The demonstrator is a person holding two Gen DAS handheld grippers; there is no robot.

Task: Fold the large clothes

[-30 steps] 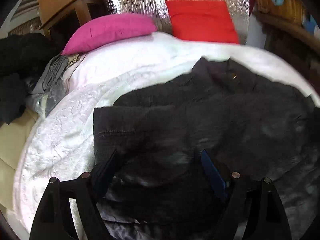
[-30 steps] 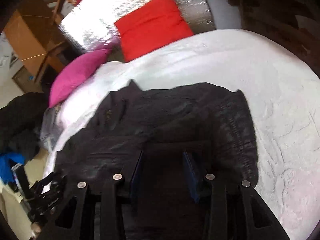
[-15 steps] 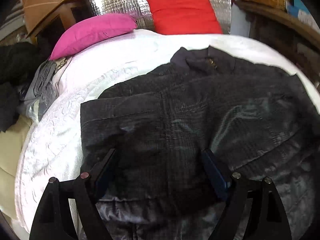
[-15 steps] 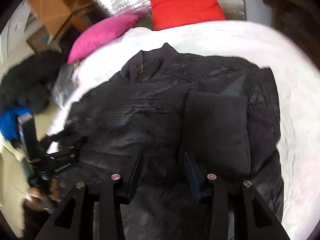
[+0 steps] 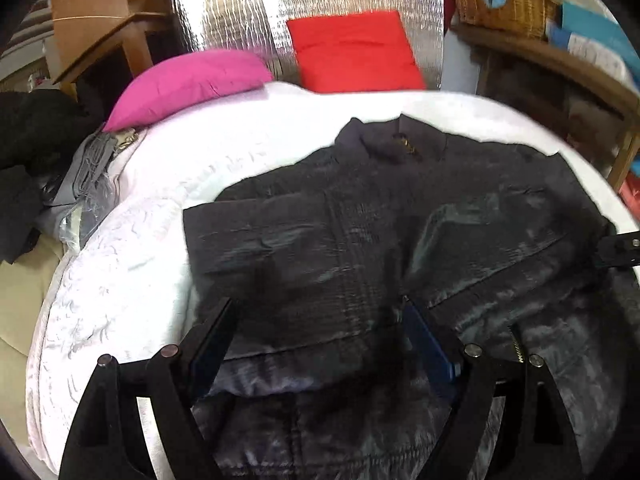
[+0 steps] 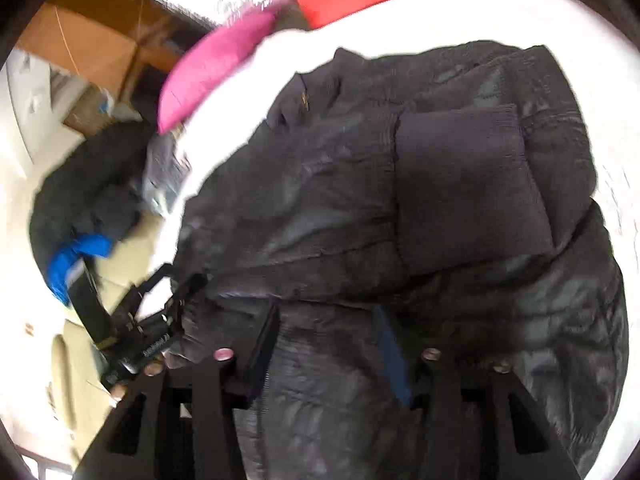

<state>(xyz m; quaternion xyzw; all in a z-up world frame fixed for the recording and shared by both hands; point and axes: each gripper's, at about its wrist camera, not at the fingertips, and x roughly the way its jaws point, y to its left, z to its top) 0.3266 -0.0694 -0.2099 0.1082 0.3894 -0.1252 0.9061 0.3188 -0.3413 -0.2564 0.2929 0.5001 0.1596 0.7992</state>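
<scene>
Broadly: one white quilted bed cover (image 5: 132,264), its near edge cut off by both views. On it lies one dark padded jacket (image 5: 360,232), spread front-up, collar (image 5: 384,140) toward the cushions; its hem runs out of the bottom of both views, so the full length is not visible. In the right wrist view one sleeve with a knit cuff (image 6: 464,180) is folded across the chest. The other sleeve lies folded in on the jacket's opposite side in the left wrist view.

Two cushions at the head: one magenta cushion (image 5: 188,84), one red cushion (image 5: 352,52), against a silver foil panel (image 5: 304,4). One dark clothes heap (image 5: 28,152) off the bed's side, blurred.

Left gripper (image 5: 316,336): jaws spread wide above the jacket, pinching nothing. Right gripper (image 6: 328,344): jaws opening, jacket fabric between them; contact with the pads is too blurred to tell.
</scene>
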